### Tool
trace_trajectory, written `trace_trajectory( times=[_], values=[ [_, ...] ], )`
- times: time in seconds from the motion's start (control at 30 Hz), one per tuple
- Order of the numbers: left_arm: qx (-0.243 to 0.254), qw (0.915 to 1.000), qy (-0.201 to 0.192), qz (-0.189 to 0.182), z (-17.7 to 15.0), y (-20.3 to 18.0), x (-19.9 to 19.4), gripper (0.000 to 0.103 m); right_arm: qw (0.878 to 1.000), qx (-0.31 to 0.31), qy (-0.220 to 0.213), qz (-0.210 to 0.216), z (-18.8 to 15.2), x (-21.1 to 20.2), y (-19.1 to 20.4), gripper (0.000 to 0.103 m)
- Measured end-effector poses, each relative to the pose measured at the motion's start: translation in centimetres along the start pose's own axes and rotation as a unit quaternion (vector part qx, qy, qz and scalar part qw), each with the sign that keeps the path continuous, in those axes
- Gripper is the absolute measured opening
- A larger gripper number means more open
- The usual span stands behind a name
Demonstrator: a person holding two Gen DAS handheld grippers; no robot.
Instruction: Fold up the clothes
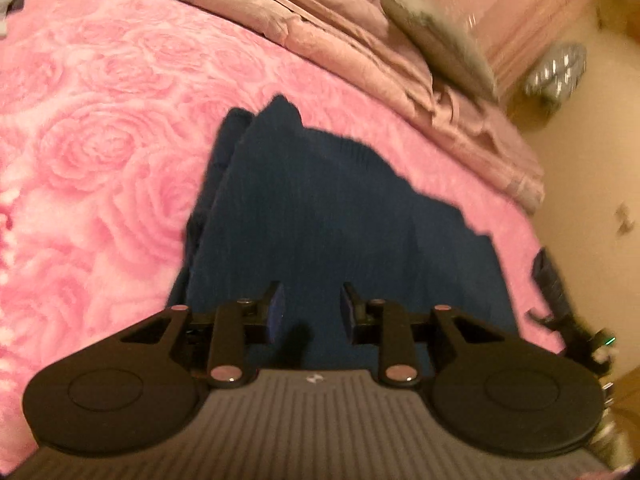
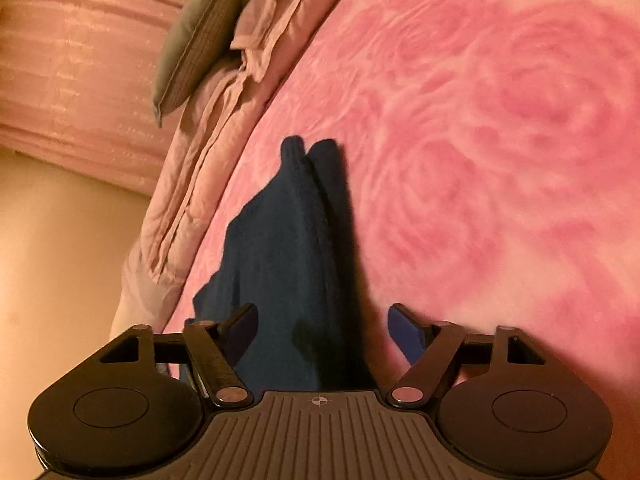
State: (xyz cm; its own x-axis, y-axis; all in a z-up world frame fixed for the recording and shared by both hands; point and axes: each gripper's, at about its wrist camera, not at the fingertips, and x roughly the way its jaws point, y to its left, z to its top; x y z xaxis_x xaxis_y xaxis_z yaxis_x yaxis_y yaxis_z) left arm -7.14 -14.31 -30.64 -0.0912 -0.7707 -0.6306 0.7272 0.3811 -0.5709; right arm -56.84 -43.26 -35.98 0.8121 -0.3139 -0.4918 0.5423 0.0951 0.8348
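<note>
Pink rose blanket (image 1: 100, 152) bears one navy garment (image 1: 304, 208); two grippers, left (image 1: 312, 308) and right (image 2: 322, 330), fingers apart, gripping nothing

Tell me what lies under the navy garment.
The navy garment lies on the pink rose-patterned blanket, which shows all around it. Anything between its folded layers is covered.

A bed carries a pink rose-patterned blanket (image 1: 100, 128). On it lies a dark blue garment (image 1: 304, 208), folded narrow. Toward one o'clock, a rumpled mauve quilt (image 1: 360, 40) and grey cushion (image 1: 440, 44).
</note>
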Motion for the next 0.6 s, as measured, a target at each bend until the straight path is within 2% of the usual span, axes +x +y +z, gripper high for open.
trace_trajectory(
  times=[0.03,0.07,0.2,0.33,0.37,0.4,0.43,0.53,0.6],
  values=[
    [-0.011,0.9999,-0.001,-0.006,0.3,0.3,0.1,0.025,1.0,-0.001,0.007,0.003,0.4,0.6,-0.1,0.051],
    [-0.022,0.9997,-0.001,-0.011,0.7,0.6,0.2,0.025,1.0,-0.003,0.013,0.006,0.7,1.1,-0.3,0.049],
    [-0.05,0.9986,-0.005,-0.018,1.4,1.4,0.4,0.025,0.999,-0.025,0.028,0.032,1.1,2.0,-0.6,0.049],
    [-0.062,0.9978,-0.001,-0.023,1.6,2.1,0.8,0.025,0.997,-0.049,0.041,0.035,0.8,2.8,-0.1,0.049],
    [-0.062,0.9978,0.001,-0.022,1.6,2.2,1.0,0.025,0.997,-0.05,0.045,0.03,0.7,3.2,0.1,0.047],
    [-0.062,0.9978,0.002,-0.022,1.6,2.3,1.2,0.025,0.997,-0.052,0.049,0.026,0.5,3.6,0.3,0.032],
    [-0.063,0.9977,0.002,-0.023,1.6,2.5,1.2,0.025,0.997,-0.052,0.052,0.021,0.5,3.9,0.5,0.026],
    [-0.069,0.9971,0.0,-0.031,1.5,3.1,1.2,0.025,0.997,-0.044,0.057,-0.001,0.5,4.3,1.0,0.021],
    [-0.071,0.9969,-0.001,-0.034,1.5,3.5,1.0,0.025,0.996,-0.053,0.056,-0.045,0.3,4.1,2.7,0.02]
  ],
)
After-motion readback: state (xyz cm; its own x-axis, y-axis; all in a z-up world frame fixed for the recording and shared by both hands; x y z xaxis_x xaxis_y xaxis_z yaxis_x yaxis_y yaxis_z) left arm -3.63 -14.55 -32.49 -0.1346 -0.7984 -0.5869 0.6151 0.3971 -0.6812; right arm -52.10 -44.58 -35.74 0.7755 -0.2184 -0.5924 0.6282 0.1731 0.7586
